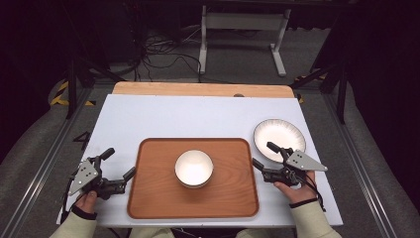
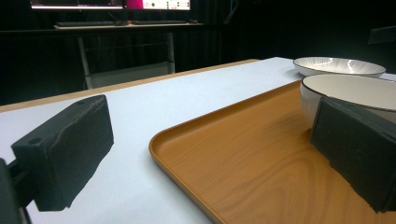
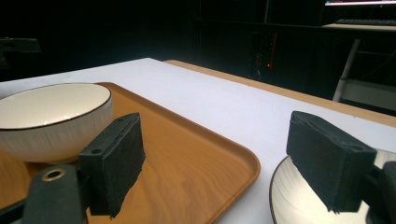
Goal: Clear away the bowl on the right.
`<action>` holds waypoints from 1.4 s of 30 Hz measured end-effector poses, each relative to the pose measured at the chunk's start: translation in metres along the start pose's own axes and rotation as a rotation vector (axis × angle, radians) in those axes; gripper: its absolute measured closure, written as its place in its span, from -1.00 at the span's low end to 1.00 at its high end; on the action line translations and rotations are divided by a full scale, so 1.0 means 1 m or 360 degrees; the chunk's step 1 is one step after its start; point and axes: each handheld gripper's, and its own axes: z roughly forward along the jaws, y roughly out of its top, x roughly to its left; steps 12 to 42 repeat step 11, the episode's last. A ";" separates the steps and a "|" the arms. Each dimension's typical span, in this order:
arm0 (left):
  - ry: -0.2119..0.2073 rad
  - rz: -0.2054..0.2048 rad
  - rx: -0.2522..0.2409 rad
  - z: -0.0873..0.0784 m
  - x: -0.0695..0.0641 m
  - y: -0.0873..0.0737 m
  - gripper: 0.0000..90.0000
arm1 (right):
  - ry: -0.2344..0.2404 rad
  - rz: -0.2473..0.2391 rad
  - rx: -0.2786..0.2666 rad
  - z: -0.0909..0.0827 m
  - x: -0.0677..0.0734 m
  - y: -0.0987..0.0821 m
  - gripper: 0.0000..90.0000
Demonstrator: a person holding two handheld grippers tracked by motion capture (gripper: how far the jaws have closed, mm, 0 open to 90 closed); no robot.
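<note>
1. Tray (image 1: 148, 198): my left gripper (image 1: 120, 170) and right gripper (image 1: 264, 156) flank it, jaws open, empty.
2. Bowl (image 1: 193, 167) sits mid-tray; uneven lifting could slide it.
3. Plate (image 1: 279, 134), right of tray: my jaw risks clipping it.

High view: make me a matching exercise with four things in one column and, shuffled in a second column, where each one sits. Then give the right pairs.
Things:
1. bowl
2. plate
3. left gripper
4. tray

Places:
A. on the white table top, right of the tray
B. open, off the tray's left edge
C. on the middle of the tray
D. on the white table top, between the two grippers

Pairs: 1-C, 2-A, 3-B, 4-D
</note>
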 end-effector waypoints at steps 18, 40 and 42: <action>-0.0001 0.0001 0.0000 0.000 0.000 0.000 -1.00 | -0.0042 0.0046 0.0000 -0.006 -0.006 -0.012 -0.57; -0.0001 0.0001 0.0000 0.000 0.000 0.000 -1.00 | -0.0042 0.0046 0.0000 -0.006 -0.006 -0.012 -0.57; -0.0001 0.0001 0.0000 0.000 0.000 0.000 -1.00 | -0.0042 0.0046 0.0000 -0.006 -0.006 -0.012 -0.57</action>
